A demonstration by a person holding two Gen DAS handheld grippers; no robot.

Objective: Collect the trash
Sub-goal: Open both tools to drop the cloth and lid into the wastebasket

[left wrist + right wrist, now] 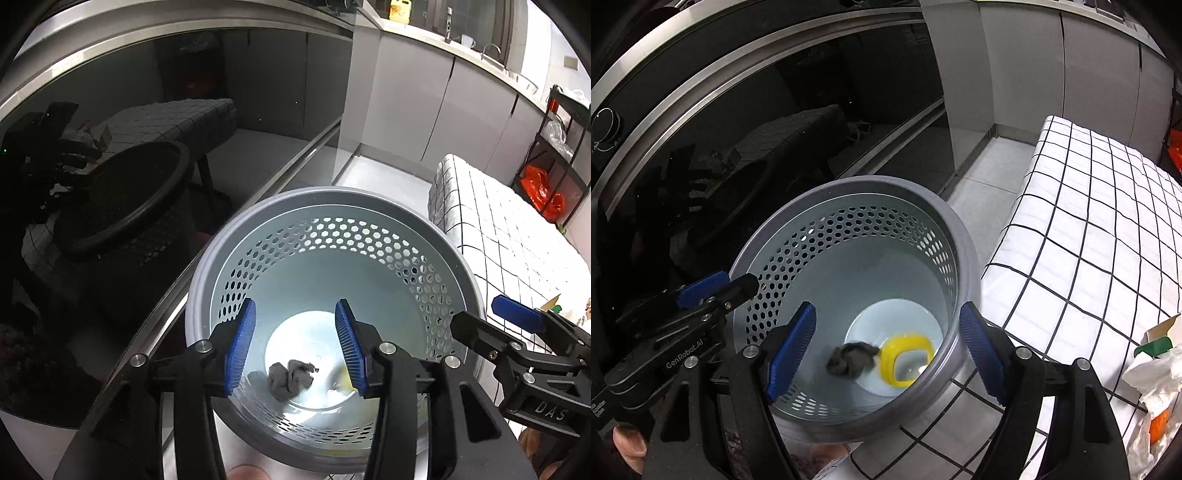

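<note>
A grey perforated waste bin point(332, 194) point(849, 182) stands on the floor below both grippers. At its bottom lie a crumpled grey wad point(291, 378) point(849, 360) and a yellow-rimmed lid point(905, 360). My left gripper point(295, 314) hangs over the bin's mouth, open, with nothing between its blue pads. In the right wrist view the left gripper point(738, 278) sits at the bin's left rim. My right gripper point(886, 314) is open and empty above the bin. The left wrist view shows the right gripper point(476, 314) at the bin's right rim.
A table with a white black-grid cloth point(1089, 240) point(498, 240) stands right of the bin. It carries crumpled white wrapping point(1156, 376) and a green piece point(1154, 347). A black glass oven door point(738, 129) is on the left. A rack with an orange bag point(543, 188) stands far right.
</note>
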